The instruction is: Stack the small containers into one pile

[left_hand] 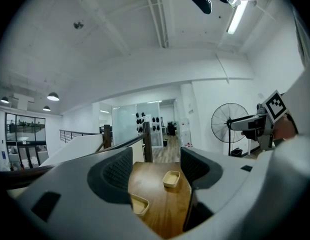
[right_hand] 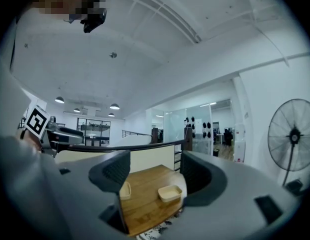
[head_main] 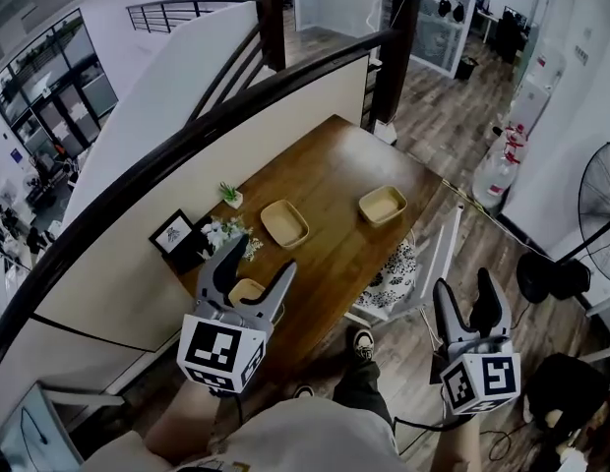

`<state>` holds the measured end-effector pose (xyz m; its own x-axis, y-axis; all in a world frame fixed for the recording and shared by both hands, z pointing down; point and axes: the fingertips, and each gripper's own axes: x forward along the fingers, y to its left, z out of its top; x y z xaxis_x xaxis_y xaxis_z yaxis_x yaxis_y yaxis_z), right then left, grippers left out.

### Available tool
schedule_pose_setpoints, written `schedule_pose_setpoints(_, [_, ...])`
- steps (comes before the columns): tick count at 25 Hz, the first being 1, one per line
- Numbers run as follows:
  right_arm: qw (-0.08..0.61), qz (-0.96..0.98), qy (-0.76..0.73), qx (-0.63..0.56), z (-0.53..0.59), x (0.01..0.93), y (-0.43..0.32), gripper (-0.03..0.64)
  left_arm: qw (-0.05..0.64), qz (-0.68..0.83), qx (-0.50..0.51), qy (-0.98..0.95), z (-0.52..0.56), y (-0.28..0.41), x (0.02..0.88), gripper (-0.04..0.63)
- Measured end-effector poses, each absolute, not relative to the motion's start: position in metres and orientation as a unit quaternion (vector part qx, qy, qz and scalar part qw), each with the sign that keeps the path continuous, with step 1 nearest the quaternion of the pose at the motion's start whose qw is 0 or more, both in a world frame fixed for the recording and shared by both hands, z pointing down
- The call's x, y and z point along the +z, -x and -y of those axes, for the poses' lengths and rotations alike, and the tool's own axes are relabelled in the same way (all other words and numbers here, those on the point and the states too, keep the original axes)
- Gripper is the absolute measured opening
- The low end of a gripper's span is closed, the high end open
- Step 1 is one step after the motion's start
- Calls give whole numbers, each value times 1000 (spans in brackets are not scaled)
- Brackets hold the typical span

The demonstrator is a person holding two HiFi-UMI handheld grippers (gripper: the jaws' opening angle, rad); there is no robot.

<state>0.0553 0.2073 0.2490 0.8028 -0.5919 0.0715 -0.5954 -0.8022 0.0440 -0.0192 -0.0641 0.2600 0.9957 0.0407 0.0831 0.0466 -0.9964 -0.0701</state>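
Note:
Three small tan containers lie on the wooden table (head_main: 335, 160): one in the middle (head_main: 284, 223), one toward the right edge (head_main: 383, 205), and a third (head_main: 246, 290) near the front edge, partly hidden behind my left gripper (head_main: 258, 264). That gripper hovers above the near end of the table, open and empty. My right gripper (head_main: 464, 288) is off the table to the right, over the floor, also open and empty. The left gripper view shows two containers (left_hand: 171, 178) (left_hand: 139, 204) between its fingers. The right gripper view shows two as well (right_hand: 170, 193) (right_hand: 125, 190).
A small potted plant (head_main: 230, 196), a framed picture (head_main: 173, 233) and white flowers (head_main: 226, 232) stand along the table's left side by the dark railing (head_main: 285, 77). A chair with a patterned cushion (head_main: 394, 273) is at the table's right edge. A standing fan (head_main: 600, 205) and water bottles (head_main: 497, 170) are far right.

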Motion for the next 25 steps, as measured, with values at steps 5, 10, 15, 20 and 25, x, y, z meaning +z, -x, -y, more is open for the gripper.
schedule_pose_setpoints(5, [37, 355, -934, 24, -193, 252, -115, 319, 29, -9, -53, 998, 70, -26, 266, 302])
schedule_pose_setpoints(10, [36, 402, -915, 20, -177, 251, -184, 318, 21, -34, -65, 997, 68, -82, 267, 301])
schedule_pose_setpoints(15, [38, 435, -899, 33, -170, 253, -252, 318, 21, -66, -74, 995, 65, -129, 261, 298])
schedule_pose_setpoints(20, [40, 465, -883, 46, -168, 261, -315, 316, 13, -102, -78, 992, 60, -171, 265, 298])
schedule_pose_setpoints(25, [48, 497, -865, 53, -164, 268, -361, 316, 0, -130, -81, 988, 53, -199, 269, 296])
